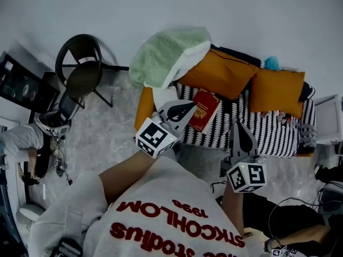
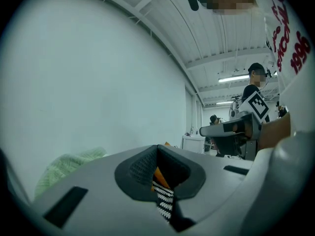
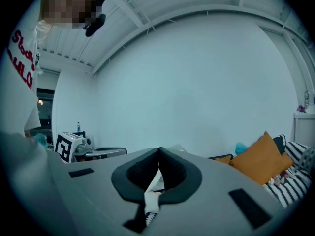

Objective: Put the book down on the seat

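"Book first: where is it?"

"It lies flat on the black-and-white striped seat of a sofa. Its red cover with a gold emblem faces up. It sits just in front of an orange cushion."

"Which way does it point?"

"In the head view its long axis runs from the seat's front edge back toward the cushions. The far end leans a little to the right."

"And the left claw?"

"It is closed, with the two dark pads meeting at their tips. Nothing is pinched between them. In the left gripper view only a sliver of orange cushion and striped fabric shows through the gap below the tips."

"How does the book sit relative to it?"

"The book is just beside the claw's tip, on its right. The claw has no grip on it. Whether the tip brushes the book's near edge, I cannot tell."

"The right claw?"

"It is also closed and empty. It hangs over the seat's front edge, to the right of the book and clearly apart from it."
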### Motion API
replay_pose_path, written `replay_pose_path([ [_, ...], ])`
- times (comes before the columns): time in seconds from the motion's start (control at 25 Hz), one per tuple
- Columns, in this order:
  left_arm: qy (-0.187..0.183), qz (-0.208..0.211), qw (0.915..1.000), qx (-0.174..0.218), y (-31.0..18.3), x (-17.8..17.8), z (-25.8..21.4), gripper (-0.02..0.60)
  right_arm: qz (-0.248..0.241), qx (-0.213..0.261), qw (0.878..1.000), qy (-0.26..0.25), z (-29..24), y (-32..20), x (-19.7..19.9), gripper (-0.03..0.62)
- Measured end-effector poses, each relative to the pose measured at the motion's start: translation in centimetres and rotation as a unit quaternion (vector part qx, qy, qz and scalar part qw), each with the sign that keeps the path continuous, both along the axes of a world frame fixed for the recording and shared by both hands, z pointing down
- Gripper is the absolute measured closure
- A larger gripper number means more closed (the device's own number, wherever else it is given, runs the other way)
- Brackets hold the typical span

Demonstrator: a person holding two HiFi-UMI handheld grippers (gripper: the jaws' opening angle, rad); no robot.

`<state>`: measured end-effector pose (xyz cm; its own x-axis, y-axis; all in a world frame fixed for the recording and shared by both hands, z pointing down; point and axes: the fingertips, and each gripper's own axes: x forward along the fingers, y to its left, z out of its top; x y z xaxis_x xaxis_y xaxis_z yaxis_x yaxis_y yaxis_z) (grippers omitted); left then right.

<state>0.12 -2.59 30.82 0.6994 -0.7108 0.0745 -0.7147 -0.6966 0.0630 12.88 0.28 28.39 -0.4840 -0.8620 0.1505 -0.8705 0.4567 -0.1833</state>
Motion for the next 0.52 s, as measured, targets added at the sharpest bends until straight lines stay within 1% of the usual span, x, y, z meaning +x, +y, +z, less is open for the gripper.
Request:
replay_pose_path([
  [0.32,0.000,-0.007,1.0000,0.005,1.4,0.5,-0.8,0.566,-0.007,0.001,1.000,0.001,-0.6,0.9,0.5,0.568],
  [0.52,-0.001,-0.014,0.9999,0.001,1.6,-0.2,-0.8,0.566,-0.009,-0.001,1.000,0.003,-0.7,0.9,0.2,0.568],
])
